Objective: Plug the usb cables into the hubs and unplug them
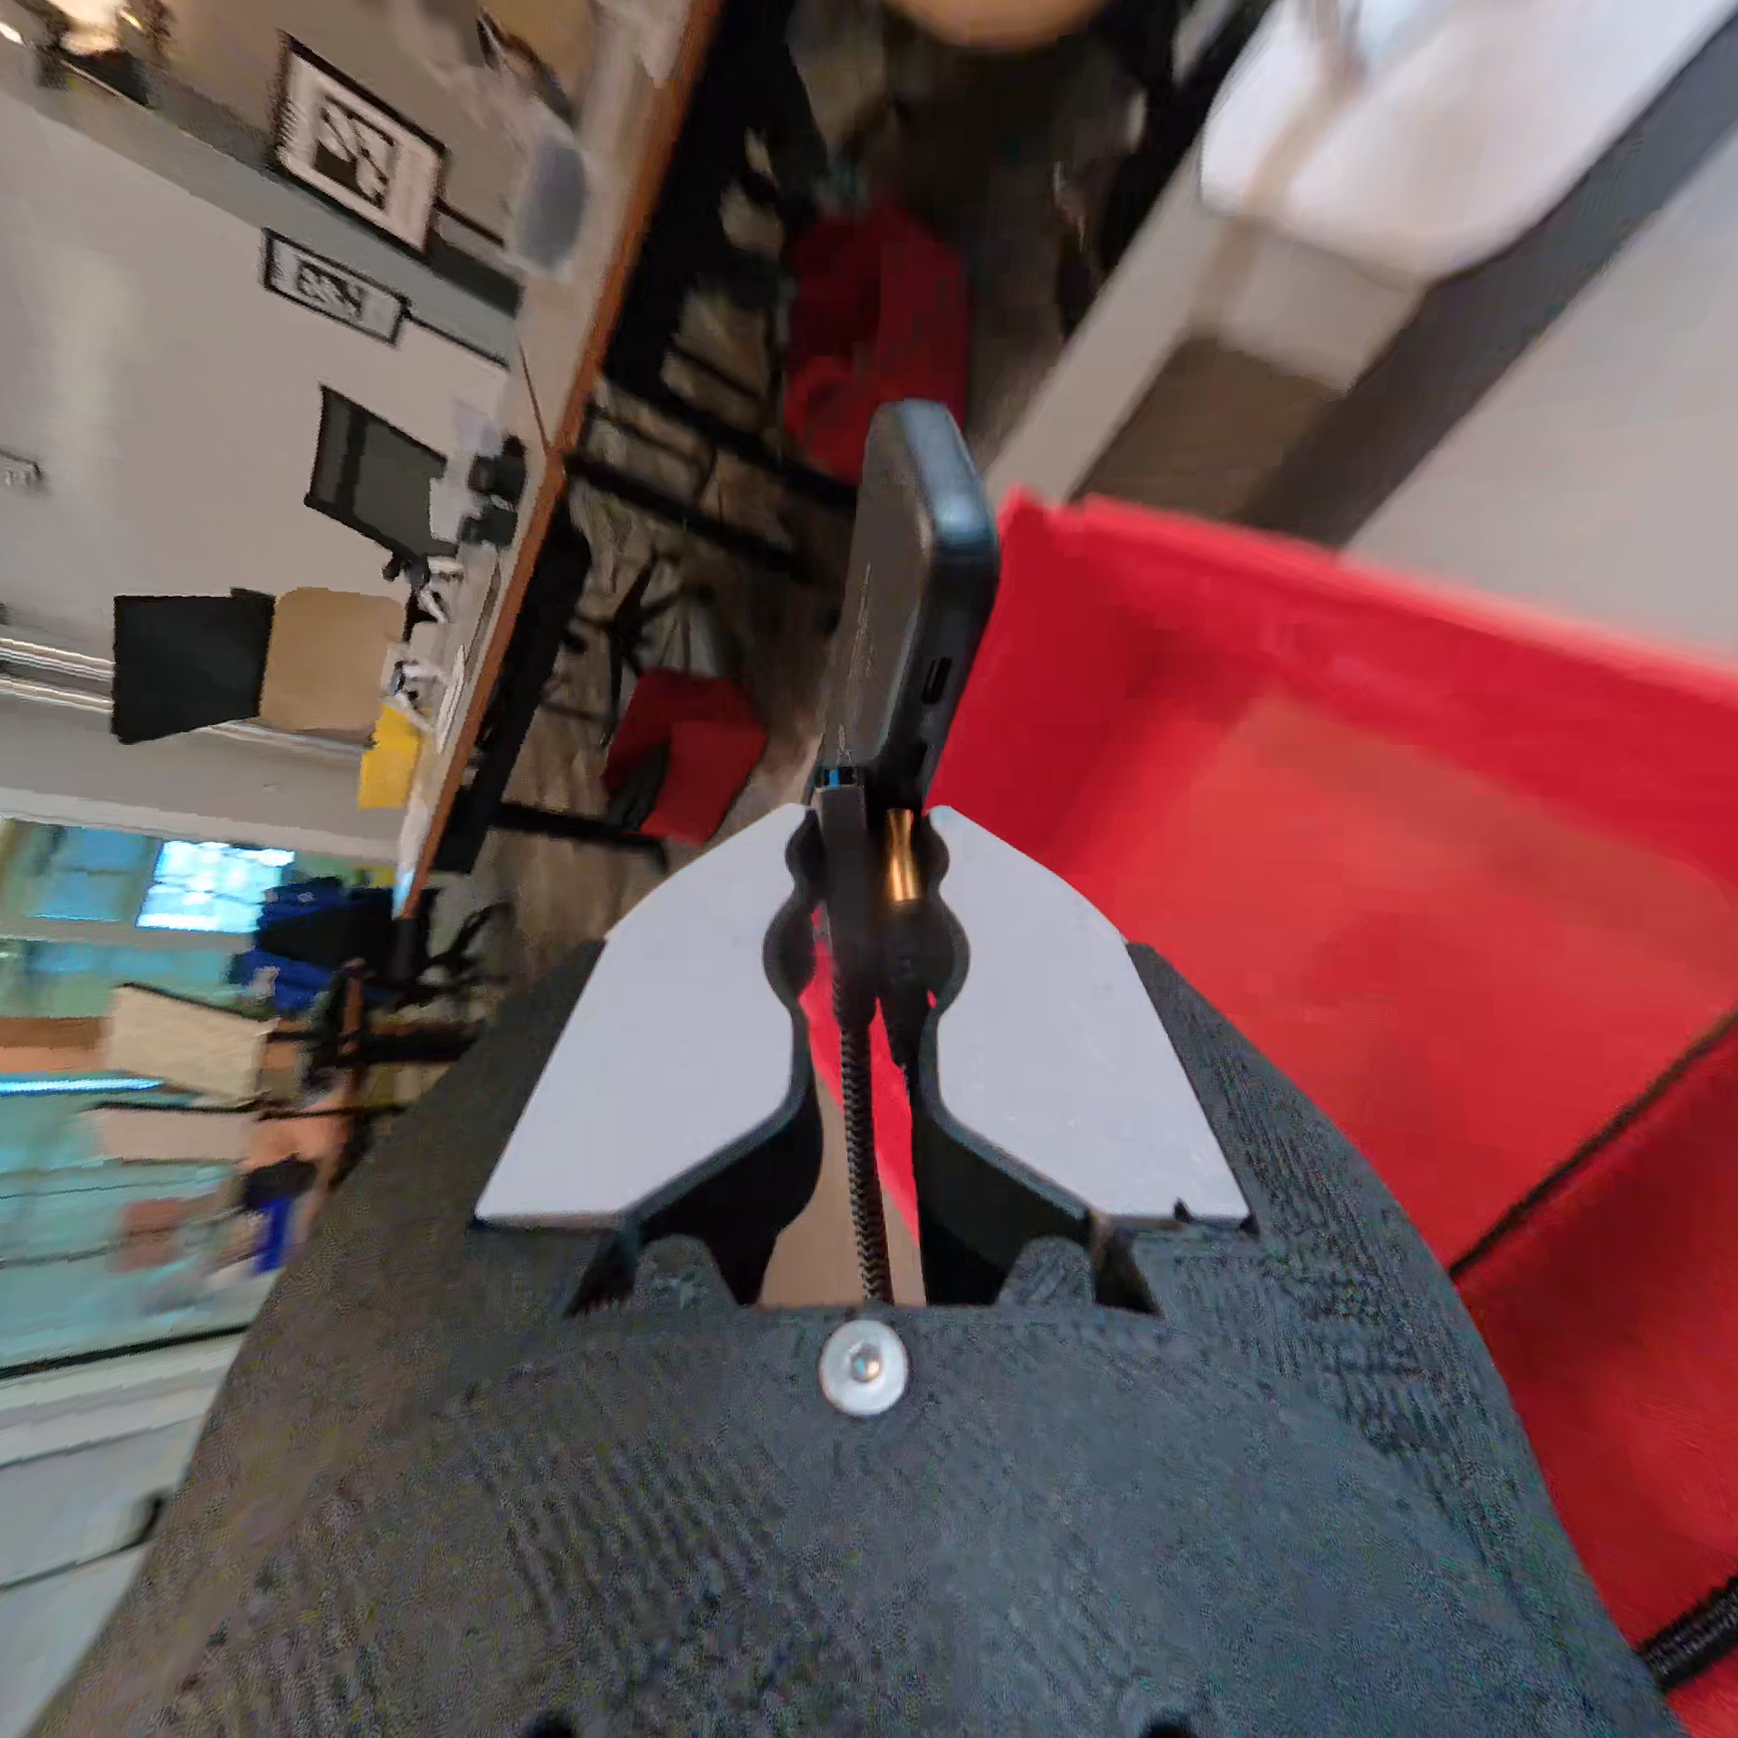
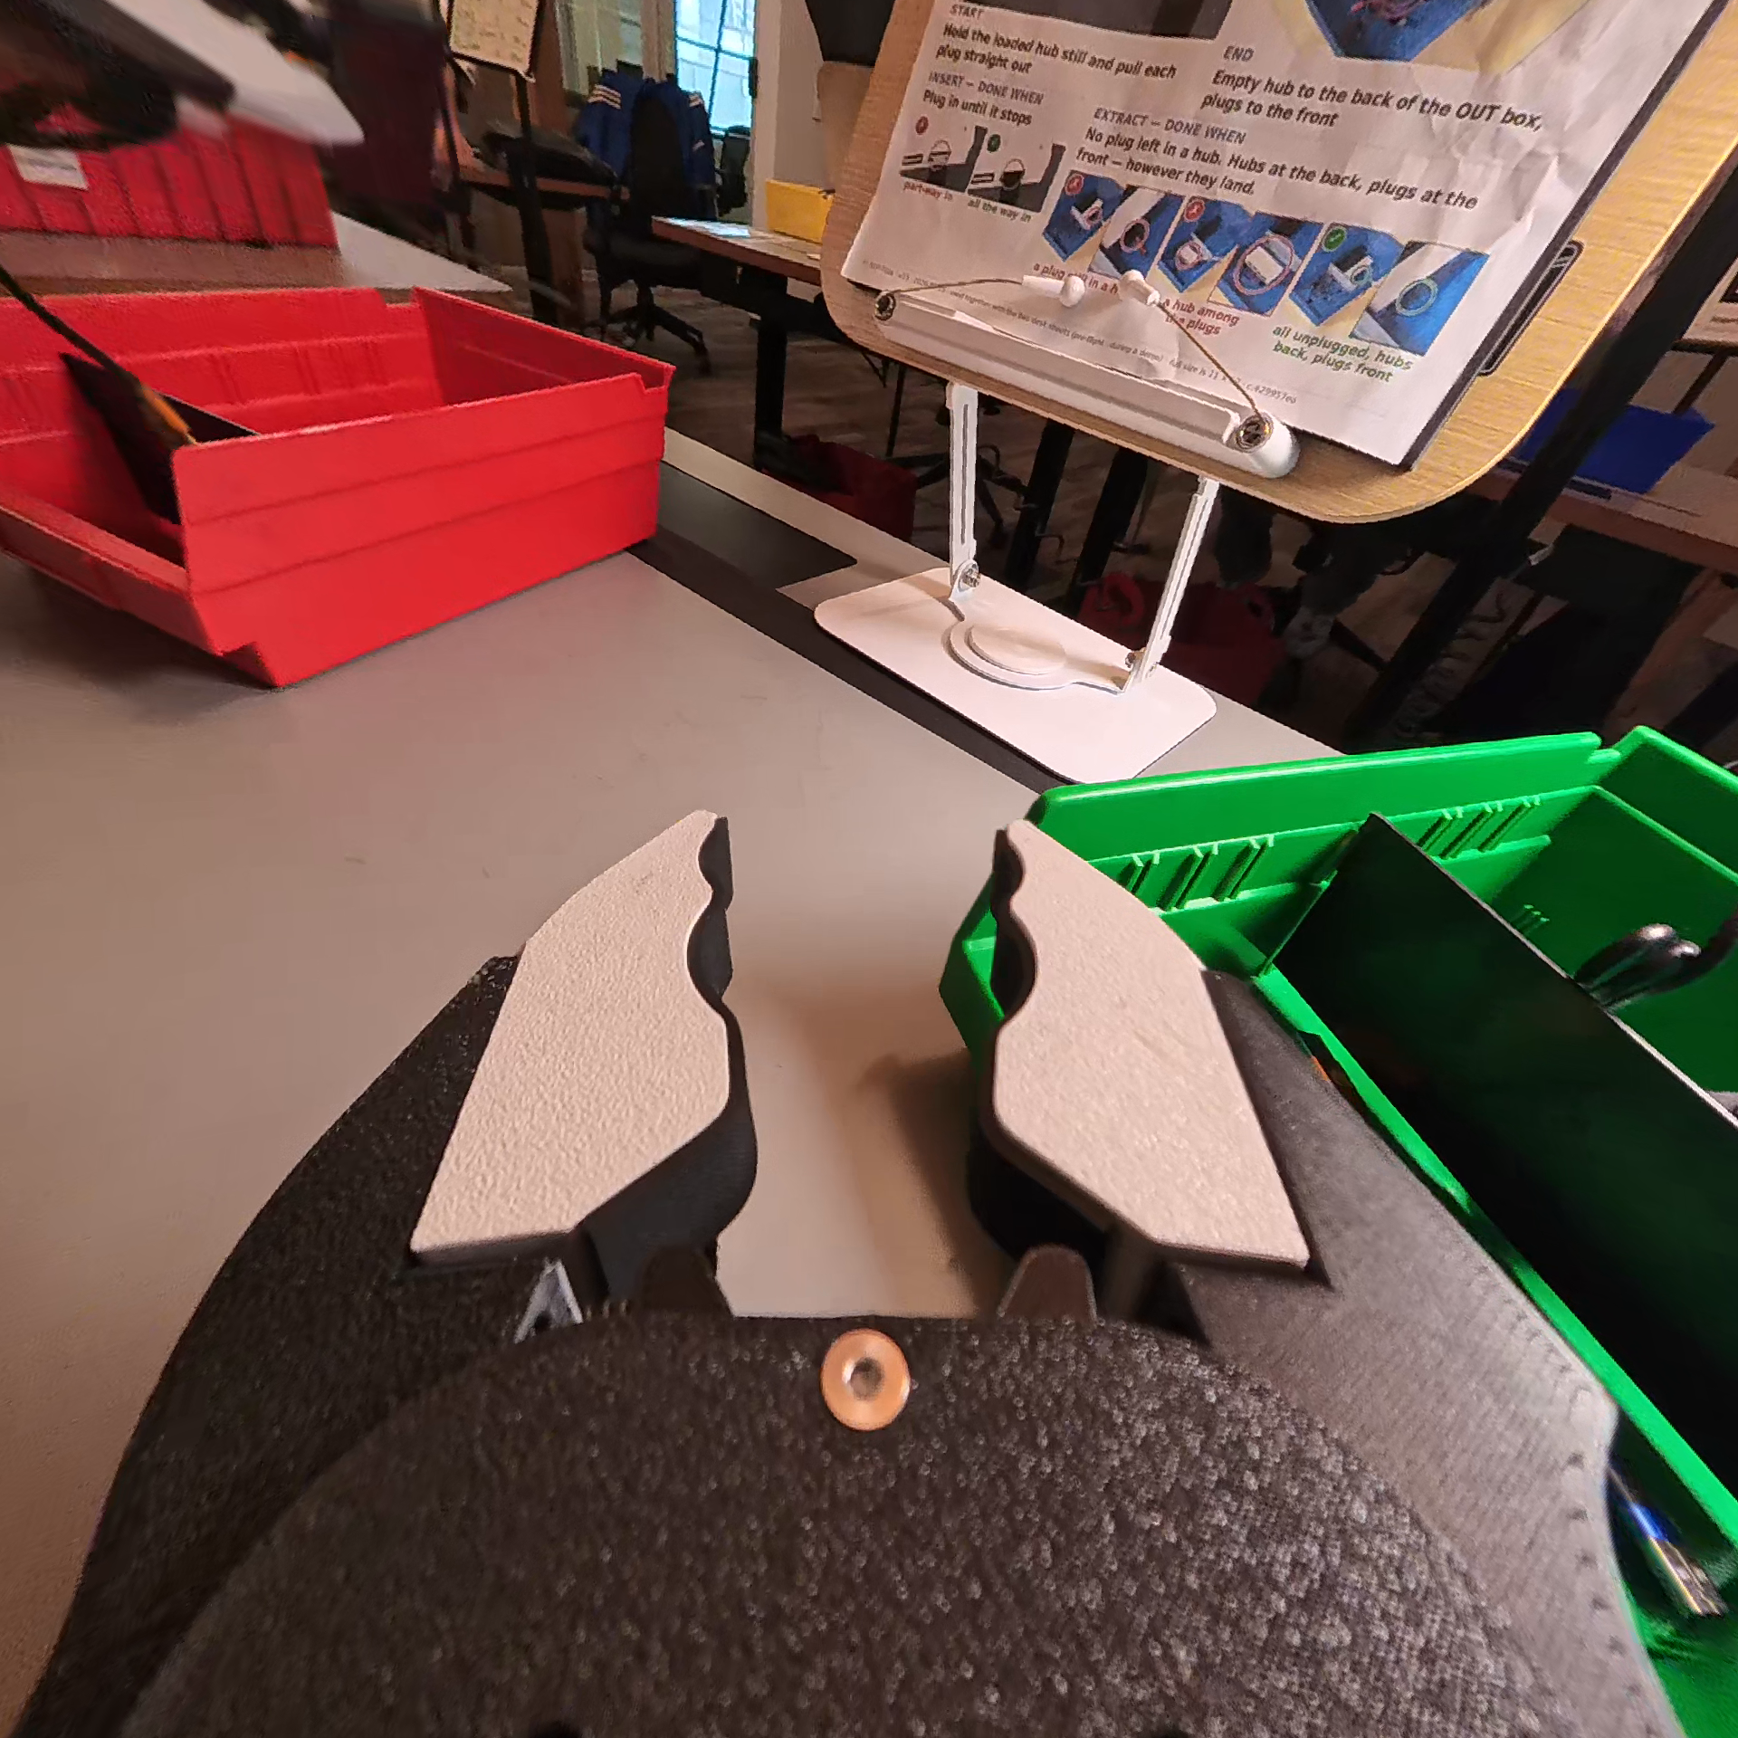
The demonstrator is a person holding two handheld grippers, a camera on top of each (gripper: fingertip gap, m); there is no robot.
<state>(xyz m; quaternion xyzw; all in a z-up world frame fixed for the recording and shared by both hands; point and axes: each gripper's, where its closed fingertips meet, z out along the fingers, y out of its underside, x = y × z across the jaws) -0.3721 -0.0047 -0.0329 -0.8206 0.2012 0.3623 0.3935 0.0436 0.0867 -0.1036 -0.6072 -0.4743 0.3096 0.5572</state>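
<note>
Stretching under the right gripper (image 2: 861, 870) is a pale grey table (image 2: 395, 846) with a dark strip along its far edge, and behind it an office room is showing desks, black chairs and a window. A red bin (image 2: 414, 489) is sitting on the table at the far left, holding a black divider (image 2: 132, 433). A green bin (image 2: 1176, 828) is sitting just beside the right gripper's right finger, with a black divider (image 2: 1467, 997) crossing it and a dark cable loop (image 2: 1646, 959) lying behind that. A white stand (image 2: 1025, 677) is carrying a wooden board (image 2: 1317, 470) with a printed instruction sheet (image 2: 1213, 188) clipped on, rising between the two bins at the back. The right gripper is hanging low over bare table, its fingers spread apart with nothing between them.

In the left wrist view the room is appearing rotated and blurred: framed pictures (image 1: 362, 150) on a white wall, a long wood-edged desk (image 1: 564, 404) and dark flooring. The left gripper (image 1: 870, 818) is pinching a black plug (image 1: 846, 846) with a braided cable (image 1: 861, 1129) running back between its fingers, pressed close on it. A dark grey hub (image 1: 917, 592) is sticking out beyond the fingertips, joined to that plug, with a blue insert showing at the joint. A second, brass-coloured connector (image 1: 901, 861) is sitting beside the plug. The red bin's interior (image 1: 1364, 846) is filling the right side behind the hub.
</note>
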